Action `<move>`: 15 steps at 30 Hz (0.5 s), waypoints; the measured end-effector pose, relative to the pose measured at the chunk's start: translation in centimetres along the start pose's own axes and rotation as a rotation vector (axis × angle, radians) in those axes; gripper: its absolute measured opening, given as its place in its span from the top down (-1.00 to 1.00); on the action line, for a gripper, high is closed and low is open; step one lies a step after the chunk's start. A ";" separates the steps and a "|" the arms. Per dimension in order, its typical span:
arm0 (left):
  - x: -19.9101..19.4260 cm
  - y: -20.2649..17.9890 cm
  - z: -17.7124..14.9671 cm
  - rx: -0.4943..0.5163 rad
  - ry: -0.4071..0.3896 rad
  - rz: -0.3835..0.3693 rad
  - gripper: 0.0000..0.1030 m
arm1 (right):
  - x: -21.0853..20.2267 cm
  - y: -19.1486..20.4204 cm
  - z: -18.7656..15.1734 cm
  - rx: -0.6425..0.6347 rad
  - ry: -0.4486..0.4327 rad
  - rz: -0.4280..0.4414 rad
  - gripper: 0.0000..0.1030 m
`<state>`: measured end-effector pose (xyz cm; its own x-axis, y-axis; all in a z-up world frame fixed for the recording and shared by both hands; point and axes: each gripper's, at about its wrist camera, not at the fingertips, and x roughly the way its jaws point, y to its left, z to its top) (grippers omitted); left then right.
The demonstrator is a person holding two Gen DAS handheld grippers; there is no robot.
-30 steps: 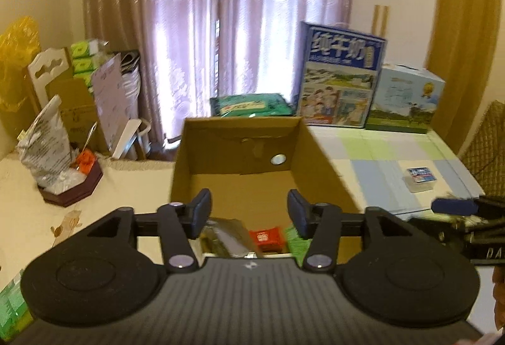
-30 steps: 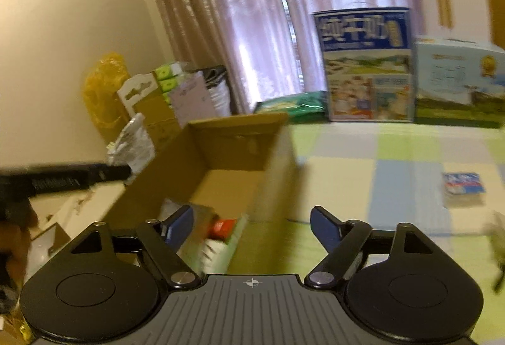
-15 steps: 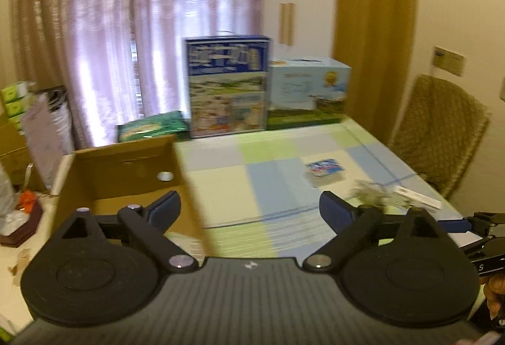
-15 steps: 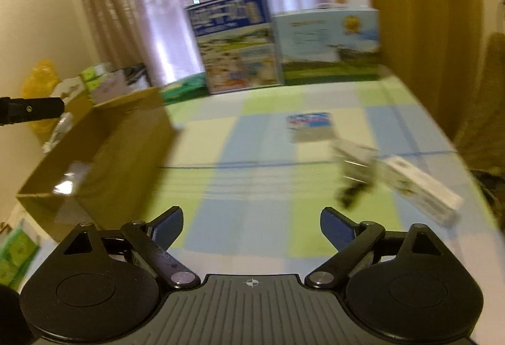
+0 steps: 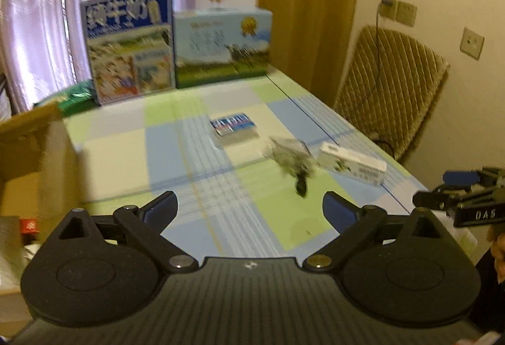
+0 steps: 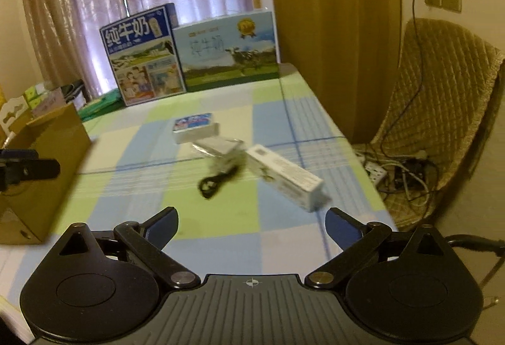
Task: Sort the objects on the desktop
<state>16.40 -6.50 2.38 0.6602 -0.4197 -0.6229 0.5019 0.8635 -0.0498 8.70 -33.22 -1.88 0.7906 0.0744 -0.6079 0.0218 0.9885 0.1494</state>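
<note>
Both views have swung rightward off the cardboard box, now at far left. Left claw and right claw hover spread apart, empty, above the counter. Ahead lie card pack, bagged cable, white carton.

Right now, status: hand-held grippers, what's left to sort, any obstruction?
Both hand-held grippers, left and right, open, empty. White box, cable bag, card pack loose on table. Nothing in the way.

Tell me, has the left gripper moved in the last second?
Yes. The left gripper has swung right: the cardboard box, centred ahead a second ago, now sits at the view's left edge, and its jaws have opened wider.
</note>
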 end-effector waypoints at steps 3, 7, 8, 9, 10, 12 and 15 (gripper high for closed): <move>1.5 -1.4 -0.6 0.034 0.021 -0.018 -0.87 | 0.3 -1.0 0.1 -0.004 0.000 -0.016 -0.89; 3.4 -2.7 -1.0 0.072 0.025 -0.014 -0.87 | 1.2 -2.0 0.3 0.009 -0.024 -0.028 -0.89; 3.9 -2.9 -1.2 0.069 0.027 -0.017 -0.87 | 1.6 -2.1 0.2 0.011 -0.028 -0.034 -0.89; 4.3 -3.0 -1.4 0.063 0.028 -0.018 -0.87 | 1.8 -2.2 0.1 0.016 -0.029 -0.035 -0.89; 4.8 -3.1 -1.6 0.055 0.032 -0.021 -0.86 | 2.2 -2.2 0.0 0.019 -0.030 -0.033 -0.89; 5.7 -3.1 -2.0 0.046 0.049 -0.028 -0.86 | 3.0 -2.0 -0.1 0.013 -0.029 -0.018 -0.90; 7.0 -2.8 -2.8 0.028 0.071 -0.030 -0.85 | 4.2 -1.9 -0.4 -0.006 -0.003 -0.005 -0.90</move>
<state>18.04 -11.07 -4.02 0.6037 -0.4235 -0.6754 0.5371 0.8421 -0.0479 11.77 -34.69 -5.02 0.7920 0.0687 -0.6067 0.0225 0.9897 0.1414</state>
